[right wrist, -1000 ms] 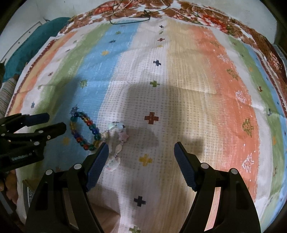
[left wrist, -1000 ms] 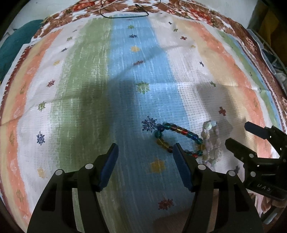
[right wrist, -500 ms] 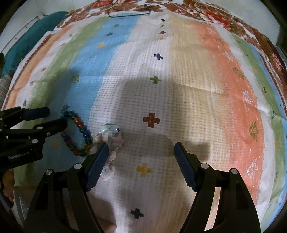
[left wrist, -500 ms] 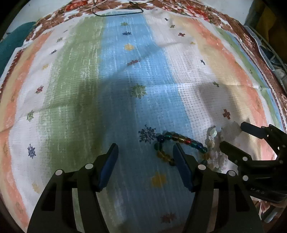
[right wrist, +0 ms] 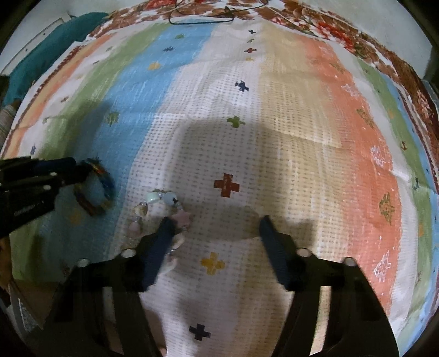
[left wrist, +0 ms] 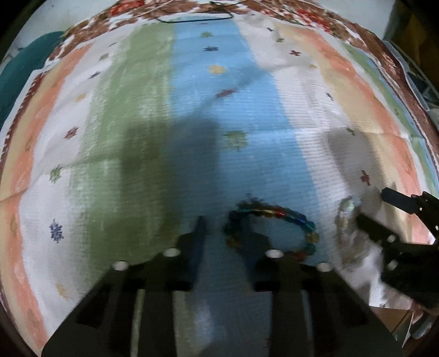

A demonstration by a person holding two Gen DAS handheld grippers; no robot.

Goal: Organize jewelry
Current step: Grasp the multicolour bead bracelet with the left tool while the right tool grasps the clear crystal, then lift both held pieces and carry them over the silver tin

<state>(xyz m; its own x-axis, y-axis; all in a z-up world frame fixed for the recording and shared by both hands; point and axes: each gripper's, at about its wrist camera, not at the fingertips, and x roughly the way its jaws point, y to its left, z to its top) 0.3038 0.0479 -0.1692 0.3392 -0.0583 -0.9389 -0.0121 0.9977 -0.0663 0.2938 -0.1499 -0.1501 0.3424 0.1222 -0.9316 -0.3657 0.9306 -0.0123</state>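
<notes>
So there's a striped cloth point(right wrist: 288, 115) with little cross and flower prints spread out flat, and 2 bracelets sit on it close together. The colourful bead bracelet point(left wrist: 277, 228) lies on the blue stripe, and the pale one with shell and star beads point(right wrist: 164, 211) sits just beside it on the white stripe. The left gripper point(left wrist: 222, 230) points steeply down at the near-left part of the bead bracelet; its fingers look pulled in close together, but the shot is blurry, so I can't tell whether they've actually pinched the beads. From the other camera its tips are right at the edge of that bracelet. The right gripper point(right wrist: 216, 233) is about half open and closing, with its left finger point(right wrist: 162, 241) lying over the pale bracelet, while the gap between the fingers shows only bare cloth. A thin dark cord point(right wrist: 203, 19) lies at the far edge of the cloth.
</notes>
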